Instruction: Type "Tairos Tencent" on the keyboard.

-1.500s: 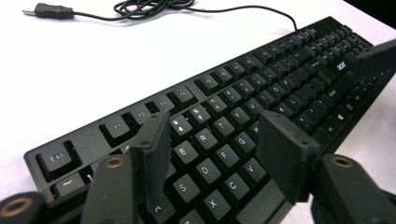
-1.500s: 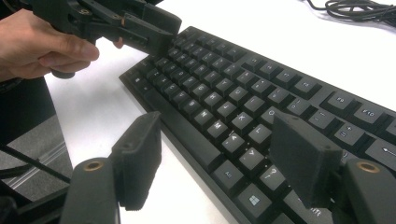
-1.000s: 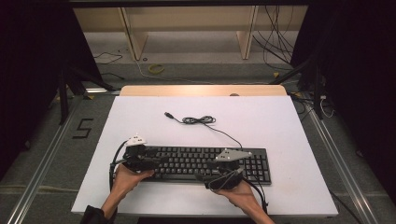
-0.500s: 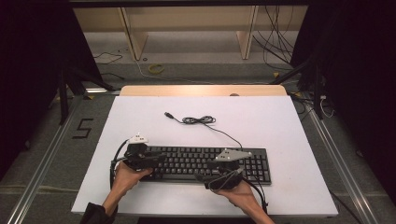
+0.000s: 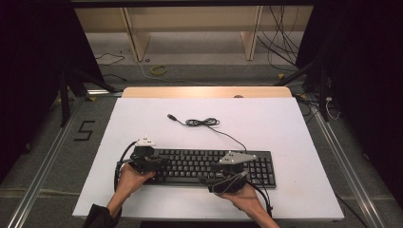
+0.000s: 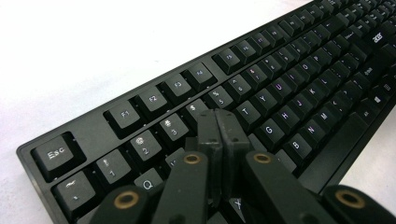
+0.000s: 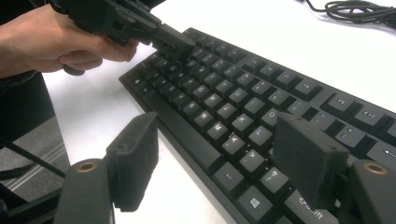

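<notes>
The left gripper has just been closing; its jaws now meet, empty, over the keyboard near key 4, apparently ready to press. The right gripper, jaws apart, straddles the keyboard's near edge.

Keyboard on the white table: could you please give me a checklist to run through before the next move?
1. Left gripper shut: ok. Its jaws have just been closing, with nothing between them.
2. Left tips over the keyboard's upper-left keys: ok. Whether they press a key: cannot tell.
3. Right gripper open: ok. One jaw is over the keys and the other is off the near edge.
4. Keyboard flat on the table: ok.
5. Cable away from both grippers: ok. It lies coiled behind the keyboard.
</notes>
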The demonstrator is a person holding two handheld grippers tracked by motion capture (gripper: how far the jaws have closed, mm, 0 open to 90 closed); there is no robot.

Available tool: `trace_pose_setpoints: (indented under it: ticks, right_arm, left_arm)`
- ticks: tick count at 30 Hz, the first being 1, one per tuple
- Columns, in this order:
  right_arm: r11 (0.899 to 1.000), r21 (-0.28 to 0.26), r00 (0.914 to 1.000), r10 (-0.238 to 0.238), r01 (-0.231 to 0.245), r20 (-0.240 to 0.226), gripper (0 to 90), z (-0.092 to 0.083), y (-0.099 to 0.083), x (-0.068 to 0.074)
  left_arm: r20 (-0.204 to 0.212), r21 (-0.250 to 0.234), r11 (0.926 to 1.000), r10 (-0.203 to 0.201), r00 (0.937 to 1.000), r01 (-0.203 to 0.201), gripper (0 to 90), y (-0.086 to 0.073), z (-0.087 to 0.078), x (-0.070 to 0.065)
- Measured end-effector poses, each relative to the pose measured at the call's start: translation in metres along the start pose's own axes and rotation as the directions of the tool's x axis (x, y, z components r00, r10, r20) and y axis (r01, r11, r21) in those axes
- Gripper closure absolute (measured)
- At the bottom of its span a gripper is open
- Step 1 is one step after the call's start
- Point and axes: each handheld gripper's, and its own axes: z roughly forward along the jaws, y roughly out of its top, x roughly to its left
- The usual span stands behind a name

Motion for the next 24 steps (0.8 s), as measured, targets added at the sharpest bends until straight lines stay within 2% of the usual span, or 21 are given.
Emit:
trace_pose_setpoints:
  ticks: [13, 15, 20, 22, 24]
  right_arm:
    - [1.0, 0.001, 1.0, 0.001, -0.001, 0.0, 32.2, 0.0003, -0.0001, 0.0005]
    - [1.0, 0.003, 1.0, 0.0, 0.0, 0.0, 32.2, 0.0005, -0.0002, 0.0006]
    - [1.0, 0.005, 1.0, -0.001, 0.001, 0.001, 32.2, 0.0011, -0.0002, 0.0019]
    - [1.0, 0.0, 1.0, -0.003, 0.003, 0.0, 32.3, 0.0015, 0.0003, 0.002]
    - [1.0, 0.001, 1.0, -0.004, 0.004, -0.001, 32.4, 0.0021, 0.0011, 0.0028]
  left_arm:
    - [-0.021, 0.04, 0.9992, 0.001, 0.9998, 0.0, 89.5, -0.0005, 0.0094, 0.0014]
    - [-0.007, 0.029, 0.9995, -0.009, 0.9999, 0.009, 89.6, -0.0015, 0.0102, 0.0025]
    - [-0.015, 0.032, 0.9995, -0.001, 0.9999, 0.002, 89.5, -0.0008, 0.0094, 0.0009]
    - [-0.019, 0.015, 0.9999, -0.003, 0.9998, 0.003, 89.2, -0.0006, 0.0075, 0.0004]
    - [-0.012, 0.002, 0.9999, -0.012, 0.9999, 0.012, 83.7, 0.0008, 0.0038, 0.0009]
